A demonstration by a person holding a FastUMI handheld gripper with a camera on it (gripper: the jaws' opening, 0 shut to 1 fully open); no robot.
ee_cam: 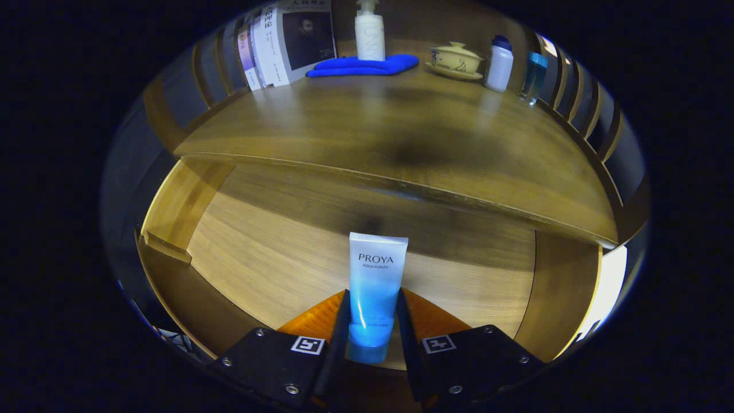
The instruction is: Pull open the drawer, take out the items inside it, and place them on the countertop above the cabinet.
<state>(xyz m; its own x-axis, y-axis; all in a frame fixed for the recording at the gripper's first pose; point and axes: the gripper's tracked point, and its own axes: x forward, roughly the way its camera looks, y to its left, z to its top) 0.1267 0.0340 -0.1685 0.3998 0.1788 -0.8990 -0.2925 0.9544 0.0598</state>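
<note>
A blue-and-white squeeze tube (pixel 374 287) stands between my two fingers, cap end nearest me, crimped end pointing away. My gripper (pixel 371 321) is shut on the tube, both fingers pressing its lower sides. Beneath it lies the open drawer (pixel 258 258), a pale wooden tray whose floor shows on both sides of the tube. Beyond the drawer, the wooden countertop (pixel 401 143) spreads out above the cabinet's front edge. Whether the tube touches the drawer floor or hangs just above it, I cannot tell.
At the countertop's back stand books (pixel 287 43), a white pump bottle (pixel 369 34) on a blue cloth (pixel 367 66), a lidded ceramic bowl (pixel 456 60), a white bottle (pixel 499 64) and a small blue bottle (pixel 534 77). A slatted rail (pixel 585 109) bounds the right side.
</note>
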